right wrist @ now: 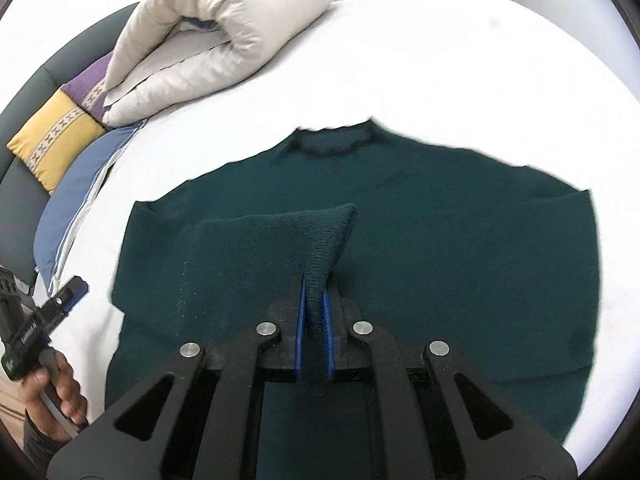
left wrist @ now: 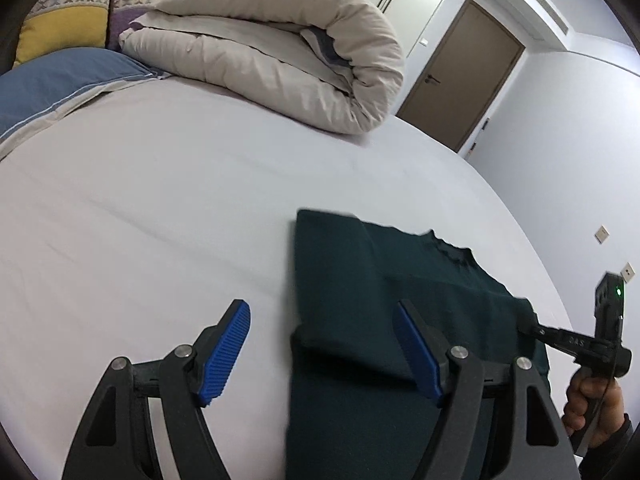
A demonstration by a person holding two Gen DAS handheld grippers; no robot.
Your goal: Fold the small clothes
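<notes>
A dark green knit sweater [right wrist: 440, 240] lies flat on the white bed sheet [right wrist: 440, 60], collar away from me. My right gripper [right wrist: 314, 300] is shut on the cuff of its left sleeve [right wrist: 280, 240], which is folded across the body. In the left wrist view the sweater [left wrist: 360, 300] lies at lower right, its left side folded in. My left gripper [left wrist: 324, 332] is open and empty above the sweater's left edge. The right gripper [left wrist: 532, 326] also shows there at the far right, pinching green cloth.
A rolled beige duvet [left wrist: 280, 48] lies at the head of the bed with a blue pillow [left wrist: 60, 84] and yellow and purple cushions [left wrist: 72, 20]. A brown door [left wrist: 460, 76] stands beyond the bed's far corner. The bed's right edge [left wrist: 532, 248] runs close to the sweater.
</notes>
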